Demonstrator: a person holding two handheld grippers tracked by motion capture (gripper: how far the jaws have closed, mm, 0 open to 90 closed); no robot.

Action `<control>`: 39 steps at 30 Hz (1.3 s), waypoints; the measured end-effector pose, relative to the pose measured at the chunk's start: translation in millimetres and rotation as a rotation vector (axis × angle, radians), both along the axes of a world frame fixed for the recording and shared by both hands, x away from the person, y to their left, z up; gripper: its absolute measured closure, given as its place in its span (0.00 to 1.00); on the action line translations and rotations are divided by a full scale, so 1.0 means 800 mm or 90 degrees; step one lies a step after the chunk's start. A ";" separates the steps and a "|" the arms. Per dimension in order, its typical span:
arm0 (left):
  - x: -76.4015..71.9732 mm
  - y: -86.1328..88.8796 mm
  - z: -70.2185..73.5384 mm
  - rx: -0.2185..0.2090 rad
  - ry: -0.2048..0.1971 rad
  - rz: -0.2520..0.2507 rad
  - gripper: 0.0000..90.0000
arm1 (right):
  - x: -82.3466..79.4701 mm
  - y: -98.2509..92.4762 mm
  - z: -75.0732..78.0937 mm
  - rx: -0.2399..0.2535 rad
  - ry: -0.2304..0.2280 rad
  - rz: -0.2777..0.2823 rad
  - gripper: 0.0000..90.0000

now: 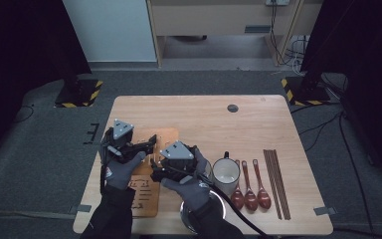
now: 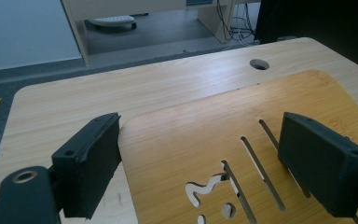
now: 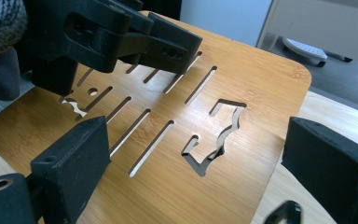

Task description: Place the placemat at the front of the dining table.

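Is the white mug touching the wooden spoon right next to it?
Cannot tell. In the high view the white mug and the nearest spoon sit so close that no plain gap or contact shows between them.

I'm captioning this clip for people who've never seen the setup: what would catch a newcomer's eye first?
Two gloved hands hold the left hand-held gripper and the right hand-held gripper, jaws open, over a slotted bamboo board at the table's near left. To the right, a white mug, three dark red spoons and dark chopsticks lie in a neat row.
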State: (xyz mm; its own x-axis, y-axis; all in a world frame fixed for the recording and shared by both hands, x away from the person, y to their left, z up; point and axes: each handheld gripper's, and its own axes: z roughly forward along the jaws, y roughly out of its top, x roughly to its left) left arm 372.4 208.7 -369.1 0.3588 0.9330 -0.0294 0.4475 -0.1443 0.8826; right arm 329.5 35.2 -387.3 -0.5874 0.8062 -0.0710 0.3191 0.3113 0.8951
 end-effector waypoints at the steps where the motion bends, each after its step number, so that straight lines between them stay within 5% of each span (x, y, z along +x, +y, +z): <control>1: 0.002 -0.003 0.001 -0.002 0.000 -0.002 0.14 | 0.001 -0.004 0.001 0.001 -0.002 -0.002 0.09; 39: 0.065 -0.107 0.018 -0.012 -0.028 -0.048 0.14 | 0.051 -0.107 0.022 -0.012 -0.028 -0.048 0.08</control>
State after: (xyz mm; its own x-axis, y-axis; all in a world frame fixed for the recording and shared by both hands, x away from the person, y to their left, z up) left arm 424.8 123.0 -354.4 0.4299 0.9024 -0.0295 0.3971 -0.1596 0.9038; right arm 370.4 -50.7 -370.0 -0.5205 0.8466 -0.1113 0.3032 0.3051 0.9028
